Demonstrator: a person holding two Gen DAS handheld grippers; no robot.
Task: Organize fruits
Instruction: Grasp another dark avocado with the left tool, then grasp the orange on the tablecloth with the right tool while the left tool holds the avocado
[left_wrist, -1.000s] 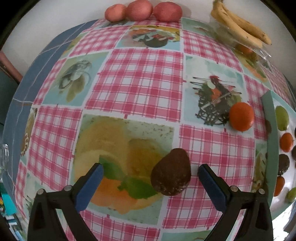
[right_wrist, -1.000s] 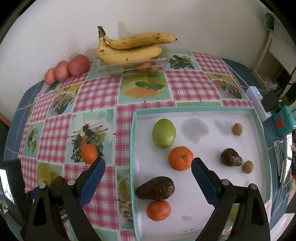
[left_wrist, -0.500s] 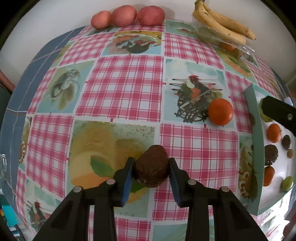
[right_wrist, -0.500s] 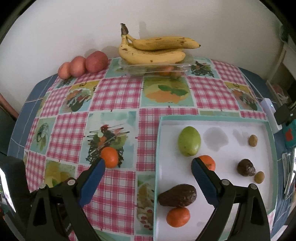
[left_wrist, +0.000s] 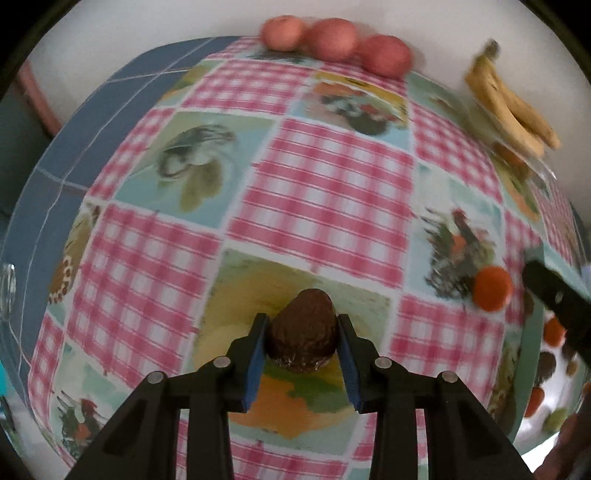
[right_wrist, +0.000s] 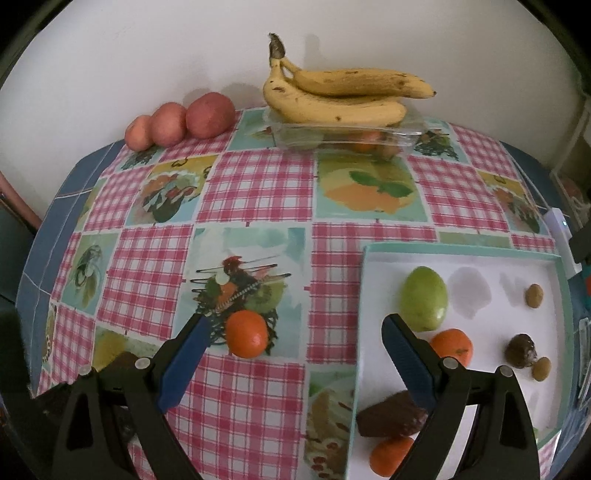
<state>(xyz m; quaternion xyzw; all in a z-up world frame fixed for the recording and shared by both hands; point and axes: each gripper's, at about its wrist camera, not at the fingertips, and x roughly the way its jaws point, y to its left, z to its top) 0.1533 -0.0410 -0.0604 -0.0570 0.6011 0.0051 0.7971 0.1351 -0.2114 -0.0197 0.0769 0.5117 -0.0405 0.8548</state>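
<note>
My left gripper (left_wrist: 301, 328) is shut on a dark brown avocado (left_wrist: 302, 328), held over the checked tablecloth. My right gripper (right_wrist: 291, 334) is open and empty, with a loose orange mandarin (right_wrist: 246, 333) just inside its left finger; the mandarin also shows in the left wrist view (left_wrist: 493, 288). To the right lies a white tray with a teal rim (right_wrist: 480, 275) holding a green fruit (right_wrist: 424, 298), an avocado (right_wrist: 391, 419), mandarins and small brown fruits.
Three red apples (right_wrist: 181, 122) sit at the table's back left by the wall. Bananas (right_wrist: 343, 98) lie on a clear plastic box (right_wrist: 343, 138) at the back. A white device (right_wrist: 563, 240) sits at the right table edge.
My left gripper closed on the avocado and is moving with it; its view is now blurred. My right gripper moved left, from over the tray to around the loose mandarin.
</note>
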